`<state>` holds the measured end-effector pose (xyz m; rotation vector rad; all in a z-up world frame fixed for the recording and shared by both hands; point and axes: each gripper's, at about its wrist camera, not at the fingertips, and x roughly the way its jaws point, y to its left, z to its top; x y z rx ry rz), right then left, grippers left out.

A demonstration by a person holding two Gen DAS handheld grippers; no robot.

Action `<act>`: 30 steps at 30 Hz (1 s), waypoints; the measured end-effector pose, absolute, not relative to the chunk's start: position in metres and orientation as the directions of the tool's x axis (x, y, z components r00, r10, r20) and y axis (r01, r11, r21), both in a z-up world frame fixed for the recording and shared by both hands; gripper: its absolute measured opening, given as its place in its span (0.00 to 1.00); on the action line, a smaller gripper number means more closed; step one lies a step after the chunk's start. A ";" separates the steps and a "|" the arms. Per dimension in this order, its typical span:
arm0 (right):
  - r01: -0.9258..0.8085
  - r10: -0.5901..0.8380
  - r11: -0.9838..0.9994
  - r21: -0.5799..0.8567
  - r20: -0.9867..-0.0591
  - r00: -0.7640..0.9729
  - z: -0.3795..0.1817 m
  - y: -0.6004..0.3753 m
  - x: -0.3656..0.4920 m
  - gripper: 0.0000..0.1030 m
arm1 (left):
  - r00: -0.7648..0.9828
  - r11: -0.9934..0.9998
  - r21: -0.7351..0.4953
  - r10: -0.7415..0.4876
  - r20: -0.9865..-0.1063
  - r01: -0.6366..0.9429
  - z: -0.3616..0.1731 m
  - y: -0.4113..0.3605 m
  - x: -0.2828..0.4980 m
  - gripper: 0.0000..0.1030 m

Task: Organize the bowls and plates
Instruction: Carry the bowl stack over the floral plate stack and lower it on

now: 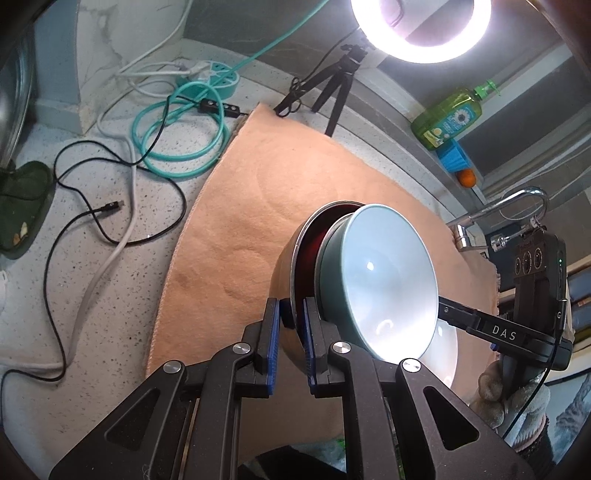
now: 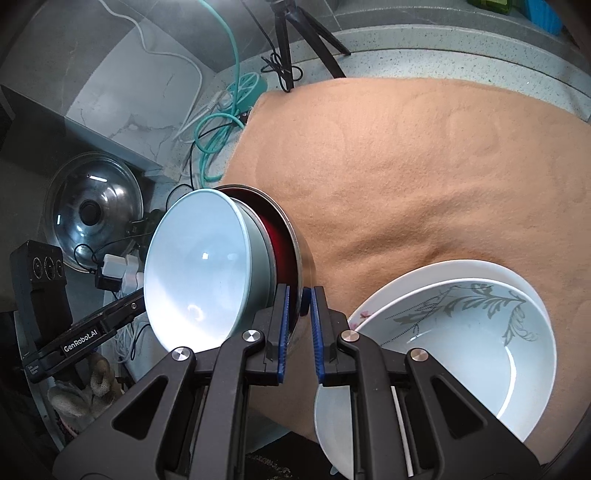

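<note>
A metal bowl with a dark red inside (image 1: 295,254) (image 2: 286,240) is held tilted on its side above the orange cloth (image 1: 258,206) (image 2: 424,166). A light blue bowl (image 1: 384,273) (image 2: 199,266) is nested in it. My left gripper (image 1: 291,325) is shut on the metal bowl's rim. My right gripper (image 2: 298,310) is shut on the same rim from the opposite side; it shows in the left wrist view (image 1: 491,325). A white bowl with a grey leaf pattern (image 2: 480,343) sits in a white plate (image 2: 406,284) on the cloth, right of my right gripper.
A ring light (image 1: 421,29) on a black tripod (image 1: 332,88) stands at the back. Cables and a teal power strip (image 1: 210,77) lie left of the cloth. A glass pot lid (image 2: 92,214) leans at the left. A soap bottle (image 1: 447,118) and a faucet (image 1: 517,203) are at the right.
</note>
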<state>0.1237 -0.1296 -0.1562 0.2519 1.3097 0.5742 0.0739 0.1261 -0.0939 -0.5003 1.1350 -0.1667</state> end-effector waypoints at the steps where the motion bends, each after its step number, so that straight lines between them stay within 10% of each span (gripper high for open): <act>1: -0.257 0.531 0.836 0.485 -0.834 0.152 -0.152 -0.133 0.122 0.11 | 0.426 0.877 -0.467 -0.380 -0.821 -0.117 -0.092 0.124 0.074 0.10; 30: -0.071 0.455 0.888 0.455 -0.844 0.282 -0.125 -0.287 0.072 0.11 | 0.301 0.853 -0.504 -0.521 -0.799 0.137 -0.080 -0.004 0.077 0.11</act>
